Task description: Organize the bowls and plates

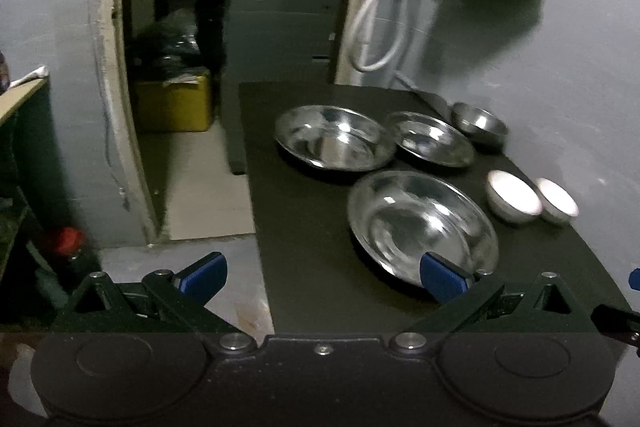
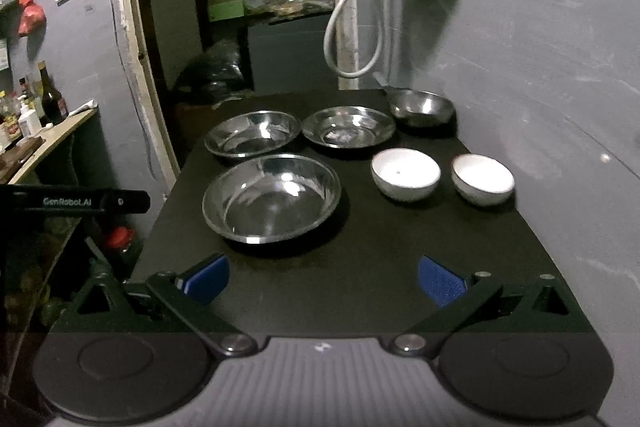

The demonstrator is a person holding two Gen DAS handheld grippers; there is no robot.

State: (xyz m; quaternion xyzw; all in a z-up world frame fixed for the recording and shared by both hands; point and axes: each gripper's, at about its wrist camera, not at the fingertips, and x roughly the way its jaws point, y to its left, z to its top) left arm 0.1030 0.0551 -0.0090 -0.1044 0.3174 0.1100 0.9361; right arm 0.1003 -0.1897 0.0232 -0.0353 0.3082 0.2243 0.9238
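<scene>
Fingers [image 2: 440, 285] on both your grippers are gaping wide and holding nothing, hovering at the near edge of the bench [image 2: 360, 291]. Three steel plates [image 2: 272, 197] and three bowls [image 2: 405, 173] are sitting unstacked; you're likely lining up for the nearest plate.

There are three shiny metal plates [image 2: 272, 197] [image 2: 253, 133] [image 2: 349, 127] on the black table [image 2: 360, 267]. I count two white bowls [image 2: 405, 174] [image 2: 483, 179]. One small metal bowl [image 2: 421, 107], I think, sits at the back
</scene>
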